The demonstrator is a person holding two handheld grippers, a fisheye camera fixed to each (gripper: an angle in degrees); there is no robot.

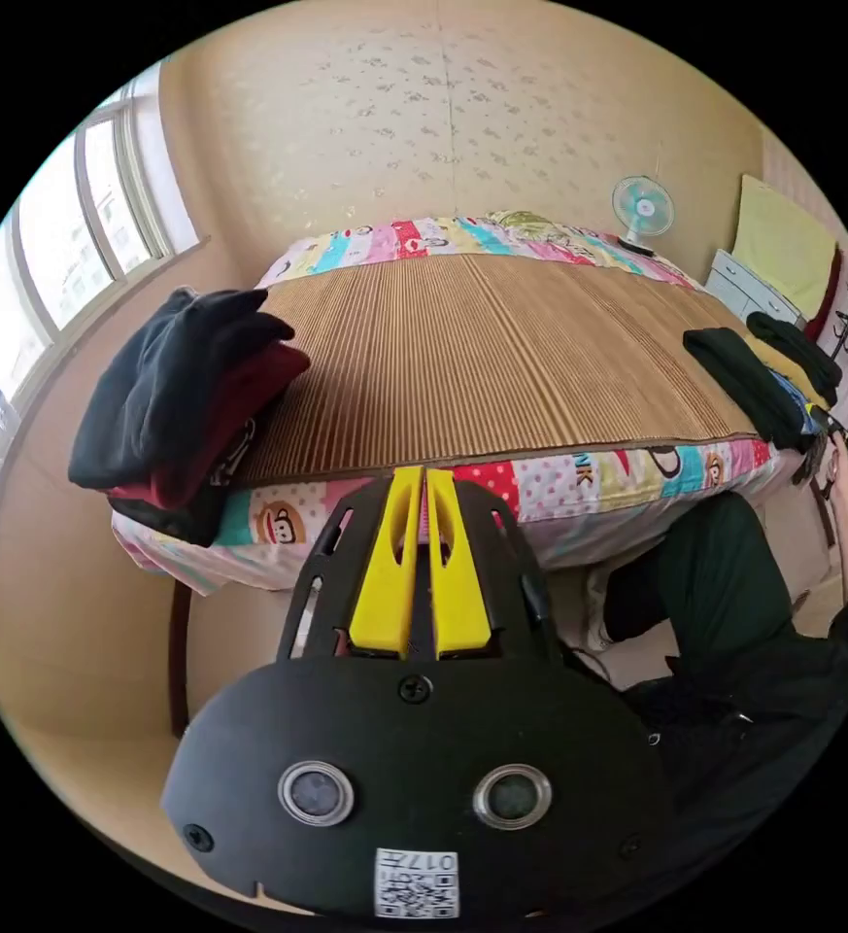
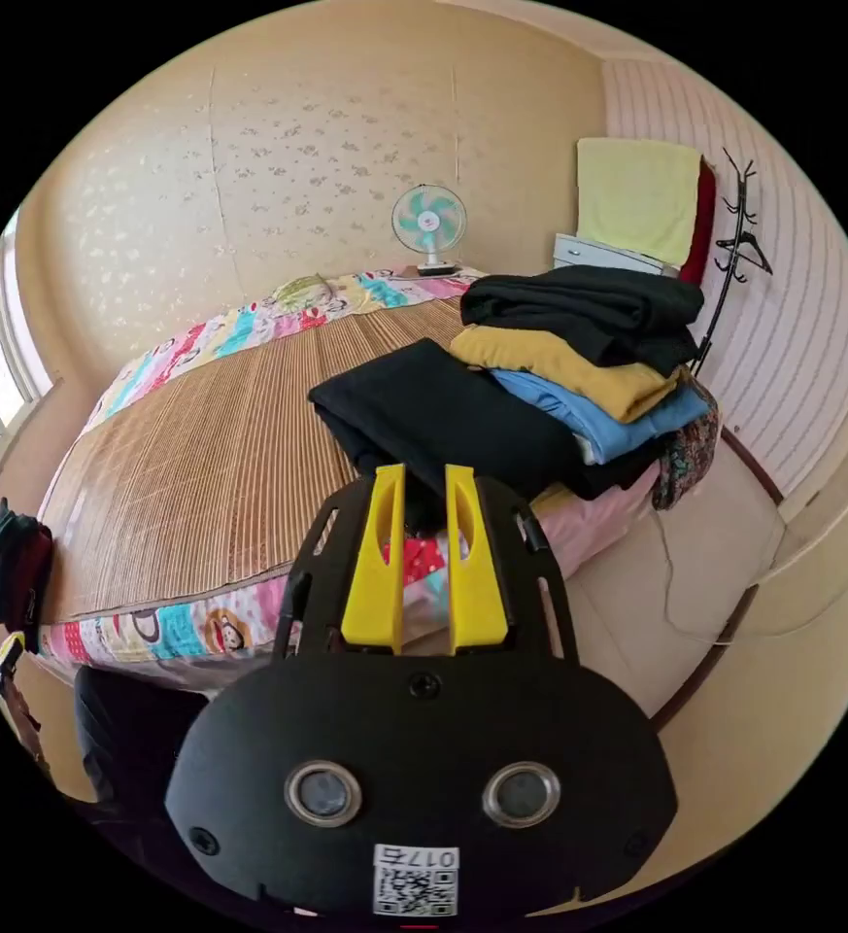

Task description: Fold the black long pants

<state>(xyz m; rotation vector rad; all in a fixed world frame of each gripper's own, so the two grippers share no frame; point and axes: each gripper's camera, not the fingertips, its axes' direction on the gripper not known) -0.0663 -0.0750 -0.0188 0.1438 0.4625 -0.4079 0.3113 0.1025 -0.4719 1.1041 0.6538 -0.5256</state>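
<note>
Our right gripper point(image 2: 424, 473) has its jaws a bit apart, gripping nothing, just short of the black long pants point(image 2: 448, 413) at the bed point(image 2: 181, 457) edge beside the clothes stack point(image 2: 589, 360), long axis running away from us. Left gripper point(image 1: 422, 475) is pinched closed, empty, much farther off.

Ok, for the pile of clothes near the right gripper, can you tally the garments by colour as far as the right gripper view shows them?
Black: 2, the black top garment and the black garment lying beside the pile
Mustard yellow: 1, the yellow garment
Blue: 1, the blue garment
Patterned: 1, the patterned cloth hanging at the edge
Total: 5 visible; any more underneath are hidden.
</note>
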